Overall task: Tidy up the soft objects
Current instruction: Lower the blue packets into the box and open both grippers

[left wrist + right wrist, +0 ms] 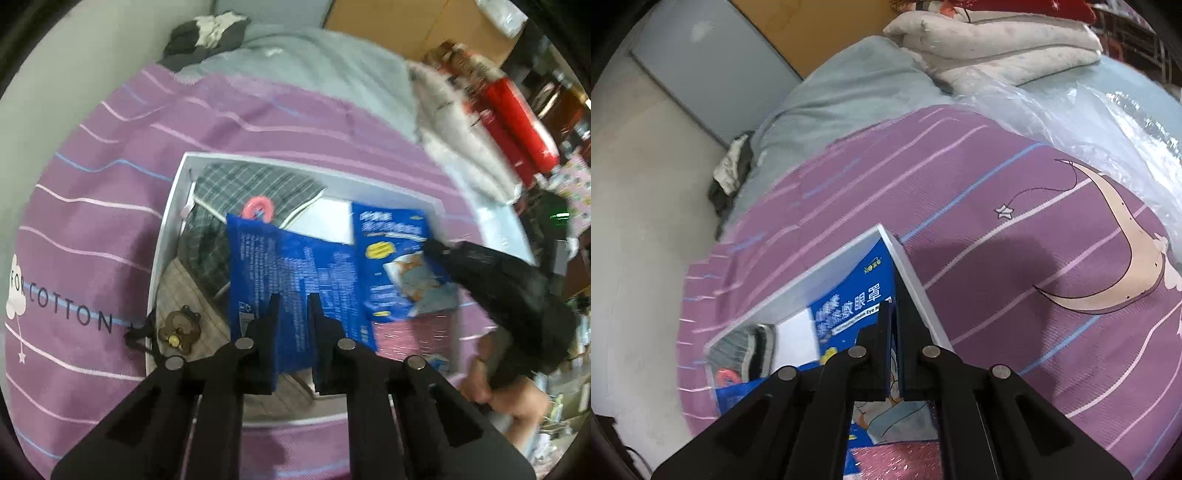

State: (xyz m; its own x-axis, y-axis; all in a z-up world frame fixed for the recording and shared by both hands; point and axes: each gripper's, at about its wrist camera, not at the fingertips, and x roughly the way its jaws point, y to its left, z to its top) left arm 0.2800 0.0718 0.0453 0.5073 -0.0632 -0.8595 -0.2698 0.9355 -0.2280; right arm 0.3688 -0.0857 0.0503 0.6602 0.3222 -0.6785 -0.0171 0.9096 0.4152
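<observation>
Two blue packets in one white box: right gripper pinches one, left gripper released.

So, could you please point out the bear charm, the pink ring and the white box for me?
bear charm (180, 327): left wrist view, on its brown face.
pink ring (257, 209): left wrist view, on the visible pink arc above the blue packet.
white box (295, 166): left wrist view, on its far wall.

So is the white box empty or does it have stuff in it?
It has stuff in it. Inside the white box lie a grey plaid cloth, blue packets, a pink ring and a little brown bear.
</observation>
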